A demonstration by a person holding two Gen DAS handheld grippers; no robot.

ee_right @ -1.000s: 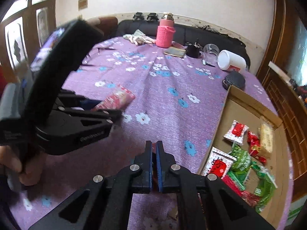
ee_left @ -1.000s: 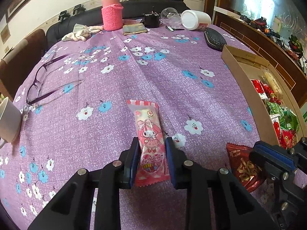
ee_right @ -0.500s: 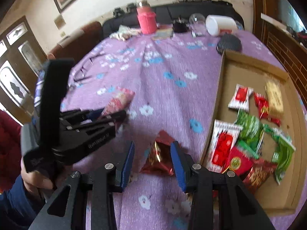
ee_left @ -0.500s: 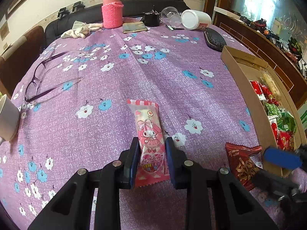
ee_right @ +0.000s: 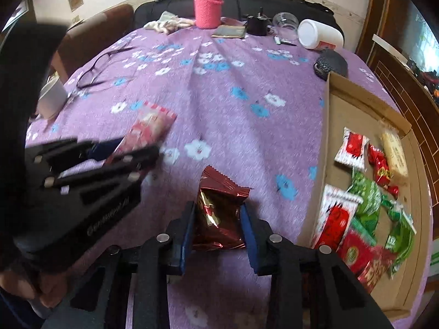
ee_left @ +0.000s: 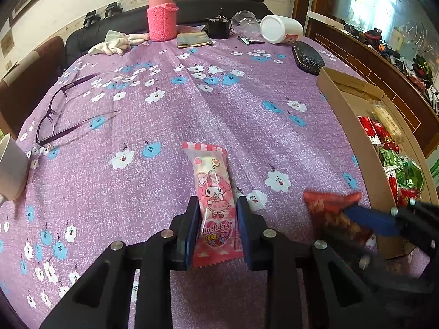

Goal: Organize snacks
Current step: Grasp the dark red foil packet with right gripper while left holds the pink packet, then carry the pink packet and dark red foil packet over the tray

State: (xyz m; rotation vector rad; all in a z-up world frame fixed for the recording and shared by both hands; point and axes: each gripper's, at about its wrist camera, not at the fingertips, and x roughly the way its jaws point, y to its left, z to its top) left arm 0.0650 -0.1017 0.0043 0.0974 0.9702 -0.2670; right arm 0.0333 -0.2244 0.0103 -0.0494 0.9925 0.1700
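Note:
My left gripper point(ee_left: 215, 213) is shut on a pink My Melody snack packet point(ee_left: 212, 192), gripped near its lower end, with the rest sticking forward over the purple flowered tablecloth point(ee_left: 192, 104). My right gripper point(ee_right: 218, 219) has its jaws closed against the sides of a dark red foil snack packet point(ee_right: 219, 216). That red packet point(ee_left: 333, 213) and the right gripper's blue pad show blurred at the right of the left wrist view. The left gripper and pink packet point(ee_right: 149, 130) show at the left of the right wrist view. A cardboard box point(ee_right: 356, 104) at the right holds several red and green snack packets.
Glasses point(ee_left: 63, 112) and a white cup point(ee_left: 11, 170) lie at the left. At the far side stand a pink bottle point(ee_left: 162, 13), a cloth point(ee_left: 115, 45), a white jar on its side point(ee_left: 281, 30), a clear cup point(ee_left: 247, 23) and a dark case point(ee_left: 307, 57).
My right gripper opened from shut, moved down over the dark red packet and closed on its sides. My left gripper kept hold of the pink packet and barely moved.

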